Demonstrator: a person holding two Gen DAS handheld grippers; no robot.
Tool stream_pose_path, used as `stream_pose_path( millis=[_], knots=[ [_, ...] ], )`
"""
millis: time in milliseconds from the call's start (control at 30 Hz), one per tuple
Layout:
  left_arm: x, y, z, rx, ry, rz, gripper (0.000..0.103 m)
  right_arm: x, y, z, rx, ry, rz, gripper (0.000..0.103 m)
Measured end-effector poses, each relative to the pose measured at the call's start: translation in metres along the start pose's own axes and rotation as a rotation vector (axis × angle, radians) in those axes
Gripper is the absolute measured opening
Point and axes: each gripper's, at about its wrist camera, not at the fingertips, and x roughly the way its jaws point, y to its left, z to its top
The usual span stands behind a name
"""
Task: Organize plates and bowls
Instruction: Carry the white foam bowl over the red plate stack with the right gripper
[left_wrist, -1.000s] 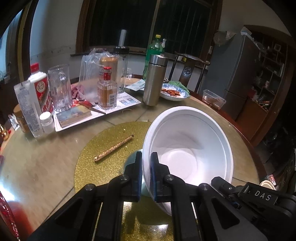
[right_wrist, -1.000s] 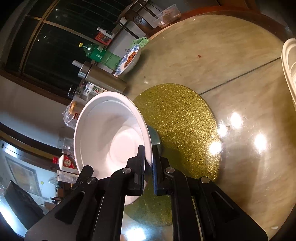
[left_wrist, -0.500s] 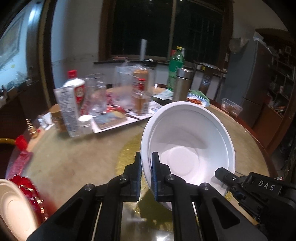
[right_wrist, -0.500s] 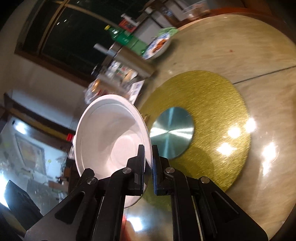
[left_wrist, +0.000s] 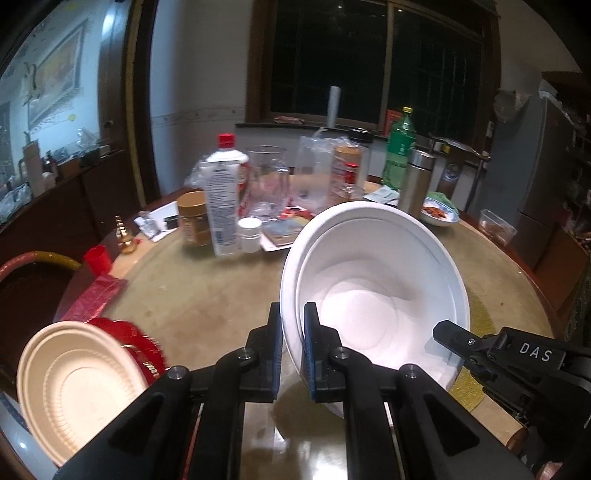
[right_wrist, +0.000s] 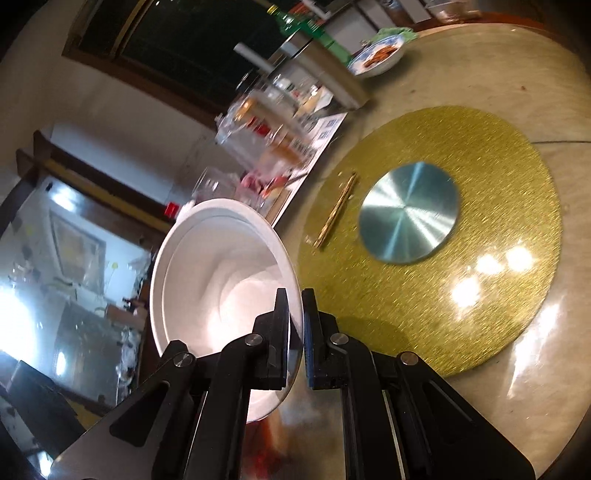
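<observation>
A large white bowl (left_wrist: 373, 295) is held tilted above the round table, gripped at opposite sides of its rim. My left gripper (left_wrist: 292, 343) is shut on its near-left rim. My right gripper (right_wrist: 295, 332) is shut on its right rim; the bowl (right_wrist: 221, 273) fills the left of the right wrist view. The right gripper's black body (left_wrist: 517, 354) shows at the bowl's right in the left wrist view. A beige disposable plate (left_wrist: 77, 380) lies on a red plate (left_wrist: 129, 339) at the table's near-left edge.
Bottles, jars, a glass mug (left_wrist: 266, 184) and a steel flask (left_wrist: 417, 181) crowd the far side of the table. A blue-rimmed dish of food (left_wrist: 439, 214) sits beyond. A gold mat (right_wrist: 443, 236) with a metal disc (right_wrist: 410, 212) and a gold stick (right_wrist: 336, 210) lies at centre.
Both grippers have carried the bowl leftwards off the gold mat toward the table's left edge. The beige plate has come into the left wrist view.
</observation>
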Motion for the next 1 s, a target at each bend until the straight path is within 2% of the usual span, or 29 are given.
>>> stream_pose_path(
  millis=[367, 500, 1000],
  knots=[
    [-0.04, 0.054, -0.009, -0.039, -0.033, 0.043, 0.01, 0.013, 0.043, -0.029, -0.111, 0.085, 0.047, 0.007],
    [-0.051, 0.079, -0.008, -0.07, -0.046, 0.053, 0.009, 0.011, 0.075, -0.05, -0.203, 0.085, 0.027, 0.007],
    [-0.06, 0.15, -0.017, -0.153, -0.022, 0.029, 0.009, 0.023, 0.131, -0.106, -0.293, 0.127, -0.013, 0.007]
  ],
)
